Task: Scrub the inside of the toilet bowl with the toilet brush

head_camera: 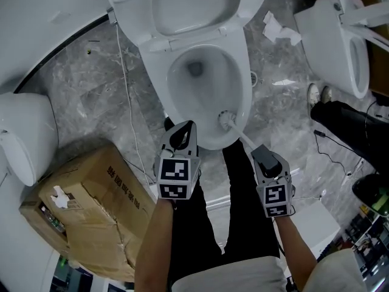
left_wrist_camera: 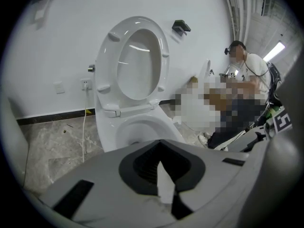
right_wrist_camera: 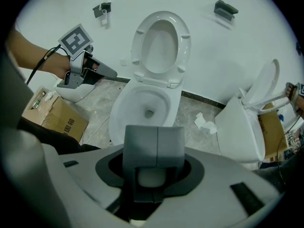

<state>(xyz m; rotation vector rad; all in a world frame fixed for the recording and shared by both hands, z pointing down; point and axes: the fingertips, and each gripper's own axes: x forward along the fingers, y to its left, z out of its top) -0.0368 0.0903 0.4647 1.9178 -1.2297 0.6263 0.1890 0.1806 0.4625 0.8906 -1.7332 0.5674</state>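
The white toilet (head_camera: 200, 84) stands ahead with lid and seat raised; its bowl (right_wrist_camera: 147, 103) is open below me. The toilet brush (head_camera: 227, 120) has its white head just inside the bowl's front right rim, and its handle slants back to my right gripper (head_camera: 259, 152). That gripper (right_wrist_camera: 154, 151) is shut on the brush, whose pale handle shows between the grey jaws. My left gripper (head_camera: 184, 128) hovers over the bowl's front rim, left of the brush, its jaws together and holding nothing. It also shows as the left gripper (right_wrist_camera: 107, 73) in the right gripper view.
A cardboard box (head_camera: 91, 205) lies on the grey floor at lower left. A second toilet (head_camera: 340, 41) stands at right and another (head_camera: 24, 132) at left. Crumpled paper (head_camera: 279, 29) and a white cable (head_camera: 124, 72) lie beside the bowl. Another person's shoes (head_camera: 319, 94) are at right.
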